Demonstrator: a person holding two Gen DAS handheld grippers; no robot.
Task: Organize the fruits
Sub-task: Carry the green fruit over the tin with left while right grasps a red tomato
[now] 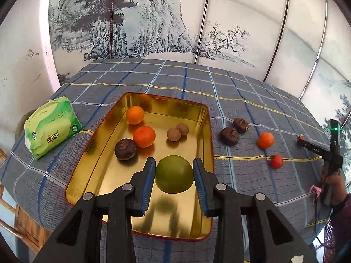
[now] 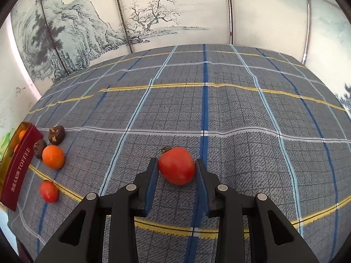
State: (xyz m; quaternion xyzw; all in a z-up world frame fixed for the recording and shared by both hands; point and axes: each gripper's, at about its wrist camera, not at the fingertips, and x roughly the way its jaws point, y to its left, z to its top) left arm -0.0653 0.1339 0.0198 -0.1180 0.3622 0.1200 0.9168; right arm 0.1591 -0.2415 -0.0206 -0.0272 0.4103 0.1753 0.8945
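Right now we carry a green fruit [image 1: 174, 174] in the left gripper [image 1: 174, 171], its blue pads pressed to both sides of it, over the near half of the gold tin [image 1: 206, 131]. The right gripper [image 2: 176, 171] has a red tomato [image 2: 176, 165] clamped between its pads, just above the checked cloth [image 2: 241, 120] at the right side of the table.

To do this step well, we judge that the green fruit should come down onto bare tin floor before the jaws part, since a round fruit let go from height would roll. The open floor lies directly beneath and to the right; on the far left sit two oranges [image 1: 144, 136], a dark brown fruit [image 1: 125, 149] and, farther right, two small tan fruits [image 1: 174, 134]. Lowering straight down keeps us off all of them.

The tin's raised rim is the edge to mind: its right wall stands close by the right finger, so we would keep the wrist centred. For the tomato, the path to the tin crosses fruit lying loose on the cloth: an orange [image 2: 53, 156], two dark fruits [image 2: 56, 134] and a smaller tomato [image 2: 49, 191], all near the tin's red outer wall. Lifting clear over them seems safer than sweeping low. A green tissue pack [image 1: 52, 130] lies left of the tin, out of the way.
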